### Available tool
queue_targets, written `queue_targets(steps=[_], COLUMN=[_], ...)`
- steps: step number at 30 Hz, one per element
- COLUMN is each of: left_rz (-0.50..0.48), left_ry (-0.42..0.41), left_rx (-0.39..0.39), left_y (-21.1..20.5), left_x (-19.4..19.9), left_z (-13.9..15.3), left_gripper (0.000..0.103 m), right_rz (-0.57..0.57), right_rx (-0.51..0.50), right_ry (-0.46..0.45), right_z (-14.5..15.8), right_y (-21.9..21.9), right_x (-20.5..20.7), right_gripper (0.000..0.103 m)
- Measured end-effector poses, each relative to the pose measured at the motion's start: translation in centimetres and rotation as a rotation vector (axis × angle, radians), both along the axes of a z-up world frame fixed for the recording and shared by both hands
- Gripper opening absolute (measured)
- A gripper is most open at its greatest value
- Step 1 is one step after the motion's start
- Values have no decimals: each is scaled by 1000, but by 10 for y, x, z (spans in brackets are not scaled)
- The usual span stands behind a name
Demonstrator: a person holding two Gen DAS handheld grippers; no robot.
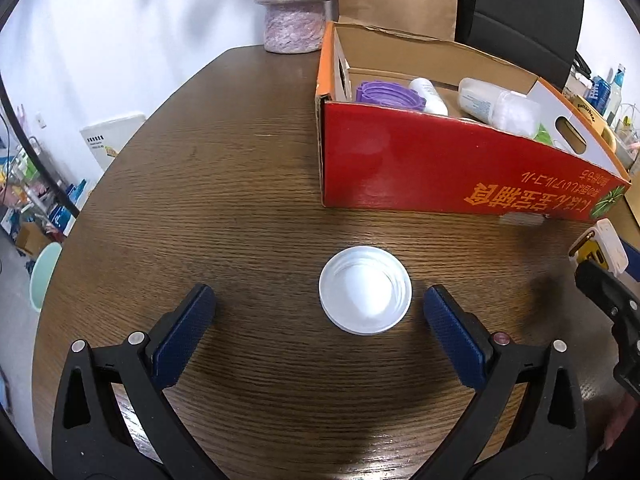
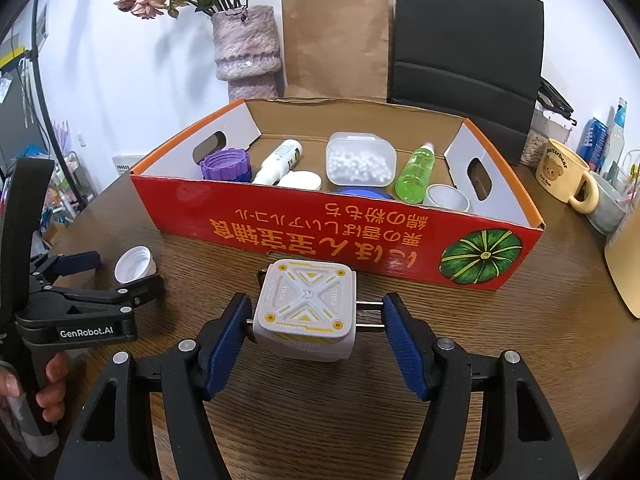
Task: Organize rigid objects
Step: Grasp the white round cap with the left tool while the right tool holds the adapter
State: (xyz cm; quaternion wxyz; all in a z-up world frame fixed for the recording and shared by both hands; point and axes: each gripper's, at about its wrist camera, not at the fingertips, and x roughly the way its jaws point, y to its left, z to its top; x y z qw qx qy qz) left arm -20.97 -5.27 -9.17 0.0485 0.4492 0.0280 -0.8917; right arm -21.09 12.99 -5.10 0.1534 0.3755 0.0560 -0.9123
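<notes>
A white round lid (image 1: 365,289) lies open side up on the brown table, between the wide-open fingers of my left gripper (image 1: 320,316); neither finger touches it. It also shows in the right wrist view (image 2: 134,264). My right gripper (image 2: 316,330) holds a white and yellow plug charger (image 2: 308,308) between its blue pads, the left pad on its ring, the right pad at its metal prongs. The charger shows at the right edge of the left wrist view (image 1: 600,248). The red cardboard box (image 2: 320,232) stands just behind, holding bottles, lids and a clear container.
A purple vase (image 2: 246,52), a brown paper bag (image 2: 336,44) and a black bag (image 2: 468,48) stand behind the box. A cream mug (image 2: 564,176) is at the right. The table edge curves away at the left (image 1: 120,168).
</notes>
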Motion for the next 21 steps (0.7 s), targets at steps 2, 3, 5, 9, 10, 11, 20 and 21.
queue_targets(steps=[2,3,5,9,10,11,20,21], left_rz=[0,0,0,0,0,0,-10,-21], left_ry=[0,0,-1,-1,-1,-1,3,8], left_rx=[2,2,1,1,0,-2,-4,-4], left_y=[-2,-2,-2,-3,-2,-2,1,2], left_x=[0,0,0,0,0,0,3,4], left_z=[0,1,1,1,1,1,2,3], left_gripper=[103,103,103,103,103,103,99,96], right_rz=[0,0,0,0,0,0,5,5], right_rx=[0,0,1,1,2,3,5,5], right_ry=[1,1,0,-1,-3,-4,-7,-6], right_z=[0,0,0,-1,-1,-2,-3,-3], right_y=[0,0,0,0,0,0,-1,-1], right_x=[0,0,0,0,0,0,0,1], right_gripper=[72,72,72,72,72,72,72,72])
